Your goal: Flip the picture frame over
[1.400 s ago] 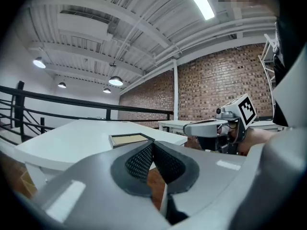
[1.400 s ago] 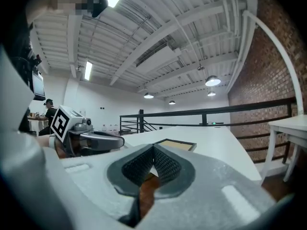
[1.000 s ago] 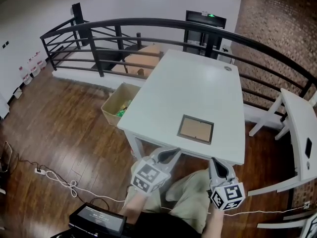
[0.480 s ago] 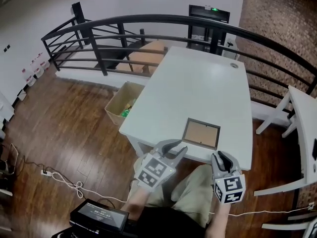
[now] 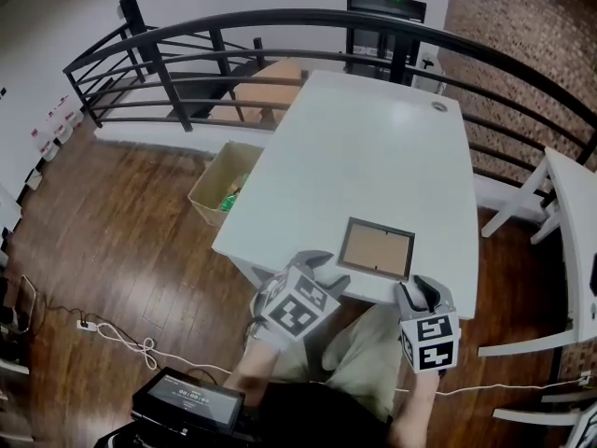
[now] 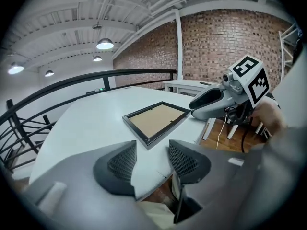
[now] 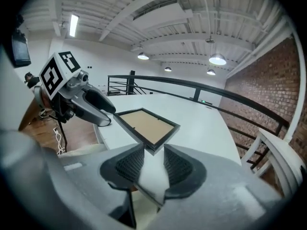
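jaws of grey left gripper (image 5: pixel 328 271) and grey right gripper (image 5: pixel 420 289) have just been opening, only white table (image 5: pixel 373 138) edge between each pair. just beyond, near that edge, lies the black-rimmed rectangular picture frame (image 5: pixel 376 248), brown backing up. head view alone shows a brown cardboard box (image 5: pixel 219 189).

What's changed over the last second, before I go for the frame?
Both grippers moved forward to the table's near edge. The left gripper is now close to the picture frame at its near left corner, and the right gripper is just short of its near right corner. Both sets of jaws have just been opening and grip nothing. The frame stayed flat and untouched on the white table.
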